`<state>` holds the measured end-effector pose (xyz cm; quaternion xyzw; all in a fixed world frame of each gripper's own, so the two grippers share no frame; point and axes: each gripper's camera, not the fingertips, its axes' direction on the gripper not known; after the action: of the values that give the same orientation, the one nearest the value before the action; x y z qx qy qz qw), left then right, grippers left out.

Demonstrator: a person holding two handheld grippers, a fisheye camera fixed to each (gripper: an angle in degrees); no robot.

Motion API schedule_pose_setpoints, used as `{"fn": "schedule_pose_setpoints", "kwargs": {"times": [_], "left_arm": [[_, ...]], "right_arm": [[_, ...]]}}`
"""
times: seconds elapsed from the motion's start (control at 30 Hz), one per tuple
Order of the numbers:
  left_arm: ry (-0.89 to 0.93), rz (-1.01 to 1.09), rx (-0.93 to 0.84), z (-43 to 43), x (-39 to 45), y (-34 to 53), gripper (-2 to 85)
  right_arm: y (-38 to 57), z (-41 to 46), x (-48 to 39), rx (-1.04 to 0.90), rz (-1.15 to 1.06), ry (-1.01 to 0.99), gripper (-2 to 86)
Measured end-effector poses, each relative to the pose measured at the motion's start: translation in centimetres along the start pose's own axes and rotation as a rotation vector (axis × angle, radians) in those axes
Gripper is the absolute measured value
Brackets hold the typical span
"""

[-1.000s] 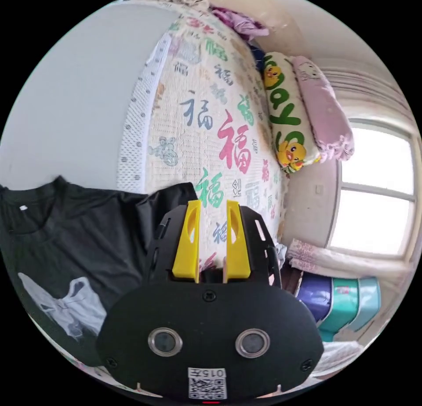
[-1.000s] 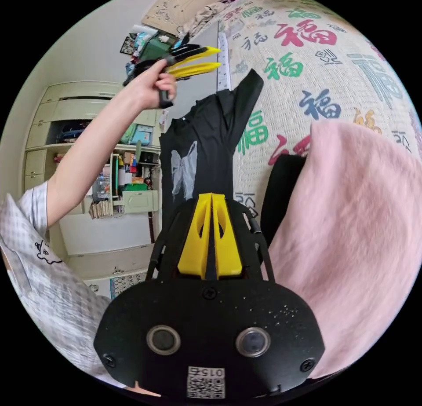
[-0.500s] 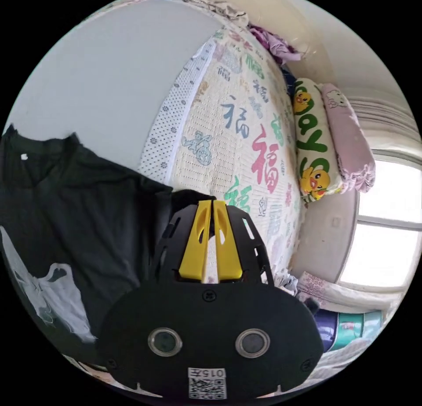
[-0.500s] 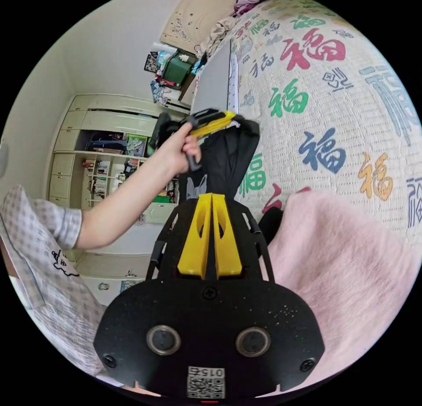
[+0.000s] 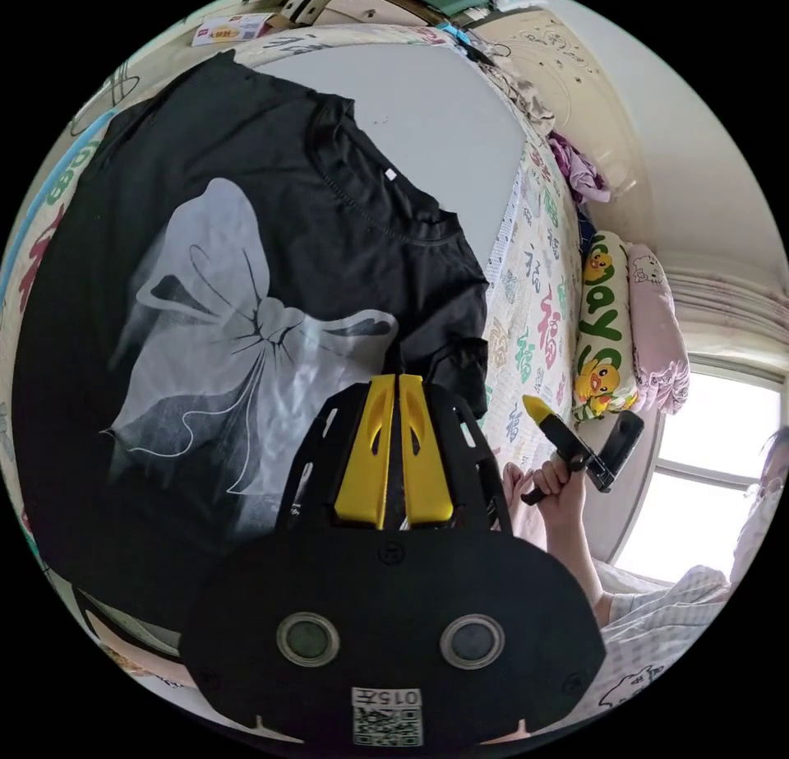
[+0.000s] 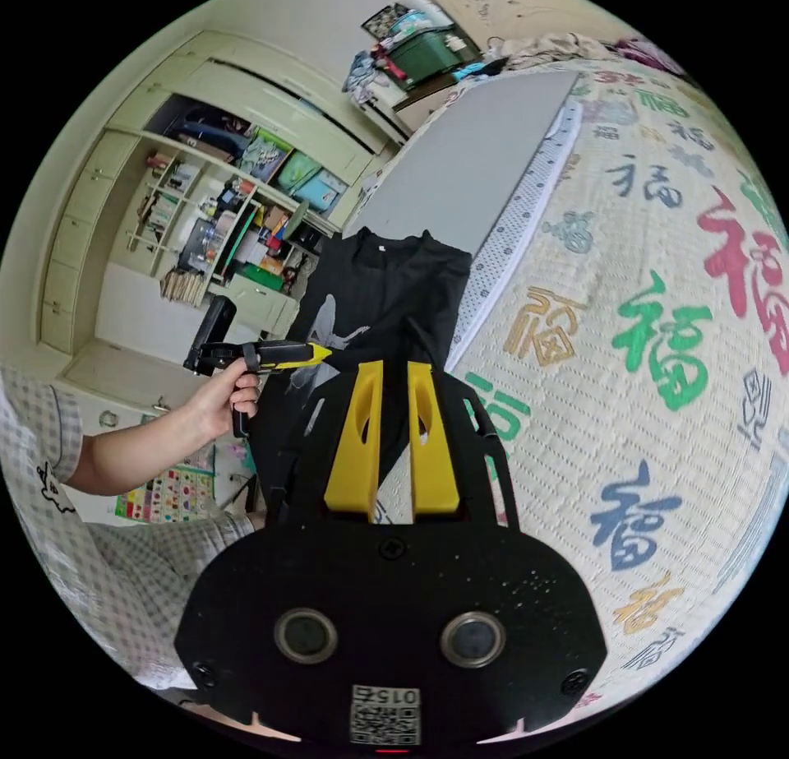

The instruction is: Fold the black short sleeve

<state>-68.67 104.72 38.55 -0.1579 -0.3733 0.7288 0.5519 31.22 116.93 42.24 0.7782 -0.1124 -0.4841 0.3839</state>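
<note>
The left claw has its two yellow jaws pressed together, tips resting at the edge of the black shirt, just below the dark fold of a sleeve; whether any cloth is caught between the tips cannot be told. From this claw the shirt spreads away to the left and above, lying flat with its round collar toward the grey sheet and a pale bow print on its chest. To the right of the claw, past the sleeve, lies the patterned bedspread, and further right a pillow with yellow ducks beside a pink pillow. Lower right of the claw a hand grips the other tool, one yellow tip showing.

The right claw has its jaws spread apart with a clear gap, nothing between them. Straight ahead of it the shirt lies partly on the grey sheet, collar away from the claw. The bedspread stretches off to its right. To its left a hand holds the left claw, jaws together, pointing toward the shirt, with open shelves behind it.
</note>
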Motion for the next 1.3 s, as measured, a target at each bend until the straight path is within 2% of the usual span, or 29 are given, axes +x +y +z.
{"fn": "schedule_pose_setpoints", "kwargs": {"times": [0.27, 0.4, 0.57, 0.7, 0.87, 1.0, 1.13, 1.3], "left_arm": [[0.034, -0.026, -0.041, 0.1, 0.2, 0.4, -0.6], [0.026, 0.033, -0.051, -0.8, 1.8, -0.4, -0.6], [0.047, 0.107, -0.009, -2.2, 5.3, -2.2, -0.6], [0.161, 0.202, 0.087, -2.0, 11.1, -4.6, -0.6], [0.259, 0.354, 0.066, 4.2, 19.8, -7.3, -0.7], [0.153, 0.467, -0.083, 13.6, 24.9, -8.0, -0.6], [0.058, 0.513, -0.179, 19.9, 26.5, -7.4, -0.5], [0.024, 0.488, -0.166, 22.4, 25.6, -7.5, -0.1]], "right_arm": [[-5.3, 6.2, -1.2, -0.195, -0.078, 0.216, 10.5], [-5.9, 6.9, -0.8, -0.194, -0.1, 0.205, 3.4], [-4.3, 3.5, 0.4, -0.06, 0.011, 0.223, 0.9], [-0.1, -1.0, 2.1, 0.129, 0.222, 0.26, 0.4], [4.4, -2.6, 4.2, 0.249, 0.42, 0.291, 0.1], [5.6, -1.2, 6.9, 0.235, 0.543, 0.351, 0.0], [5.9, 0.8, 9.6, 0.201, 0.615, 0.354, -0.1], [5.0, 3.0, 11.9, 0.148, 0.609, 0.372, -0.1]]}}
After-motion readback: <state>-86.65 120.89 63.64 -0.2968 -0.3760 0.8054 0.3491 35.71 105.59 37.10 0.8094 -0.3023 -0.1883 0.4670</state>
